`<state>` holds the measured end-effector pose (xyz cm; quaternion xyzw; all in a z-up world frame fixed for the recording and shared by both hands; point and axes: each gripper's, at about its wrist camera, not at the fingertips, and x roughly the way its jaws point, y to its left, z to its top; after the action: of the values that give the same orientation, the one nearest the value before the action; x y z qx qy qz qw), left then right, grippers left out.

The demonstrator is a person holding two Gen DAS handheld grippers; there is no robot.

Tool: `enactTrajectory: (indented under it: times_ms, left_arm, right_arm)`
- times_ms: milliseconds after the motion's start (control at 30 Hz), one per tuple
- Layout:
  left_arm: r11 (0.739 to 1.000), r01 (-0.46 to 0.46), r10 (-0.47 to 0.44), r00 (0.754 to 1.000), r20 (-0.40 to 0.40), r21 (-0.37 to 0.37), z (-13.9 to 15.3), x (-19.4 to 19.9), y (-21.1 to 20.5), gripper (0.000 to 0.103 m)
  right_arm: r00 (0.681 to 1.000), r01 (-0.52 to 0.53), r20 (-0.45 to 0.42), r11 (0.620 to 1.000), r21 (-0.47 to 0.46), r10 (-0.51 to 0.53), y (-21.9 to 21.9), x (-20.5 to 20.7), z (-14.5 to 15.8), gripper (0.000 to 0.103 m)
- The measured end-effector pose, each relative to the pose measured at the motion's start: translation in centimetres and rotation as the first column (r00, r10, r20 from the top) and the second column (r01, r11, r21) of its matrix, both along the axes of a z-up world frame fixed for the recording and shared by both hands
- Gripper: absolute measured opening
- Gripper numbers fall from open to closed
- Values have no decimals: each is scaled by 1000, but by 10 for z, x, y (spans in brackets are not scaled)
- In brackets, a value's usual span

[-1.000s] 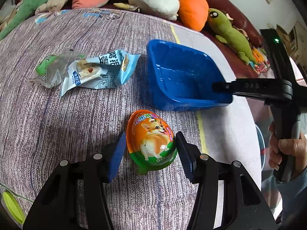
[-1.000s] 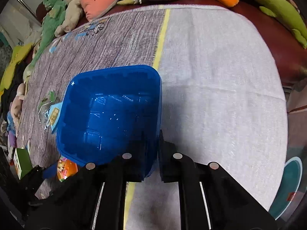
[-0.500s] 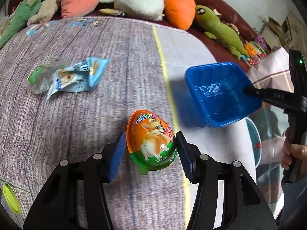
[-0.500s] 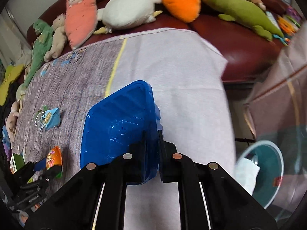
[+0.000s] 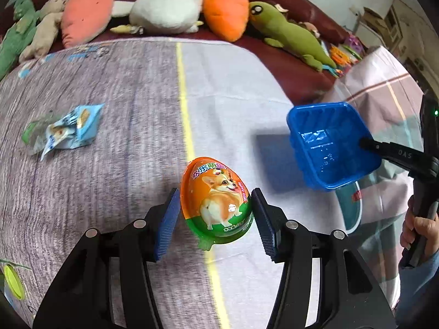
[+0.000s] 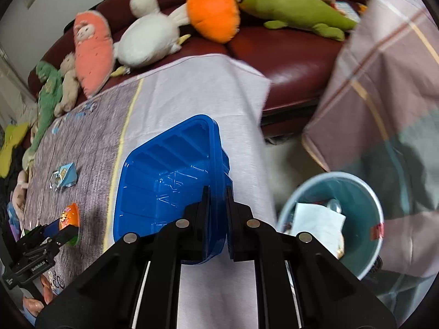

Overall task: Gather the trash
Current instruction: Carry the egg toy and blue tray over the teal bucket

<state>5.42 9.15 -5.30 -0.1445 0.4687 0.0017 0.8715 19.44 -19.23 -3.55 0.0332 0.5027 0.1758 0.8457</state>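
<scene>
Trash is being carried toward the teal bin (image 6: 367,192) on the floor past the tabletop (image 5: 233,104) edge. The right hand-held gripper (image 6: 218,192) pinches the wall of the blue tray (image 6: 164,175), held above the tabletop's right edge beside the bin; tip it over the opening before letting go. The left hand-held gripper (image 5: 215,213) clamps the egg-shaped wrapper (image 5: 216,200), which should follow. A blue snack wrapper (image 5: 68,131) lies on the tabletop.
</scene>
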Motion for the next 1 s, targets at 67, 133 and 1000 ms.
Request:
enactTrajectory:
  times_ms: [67,133,1000]
  left_arm:
    - [999,31,-31,1000,3,13,3,4,-16,54]
    - [998,61,-61,998,4,20,6,9,-33,54]
    - [900,420,-409,907,-104,119,-18,88,-237,54]
  right_arm:
    - [999,37,-2,999,10,-37,-24,-2,-1,10]
    - [998,67,-2,998,16,-67,-44,-5,-1,10]
    - [943,322,-115,944,79,-312,-223,-10,-75,45]
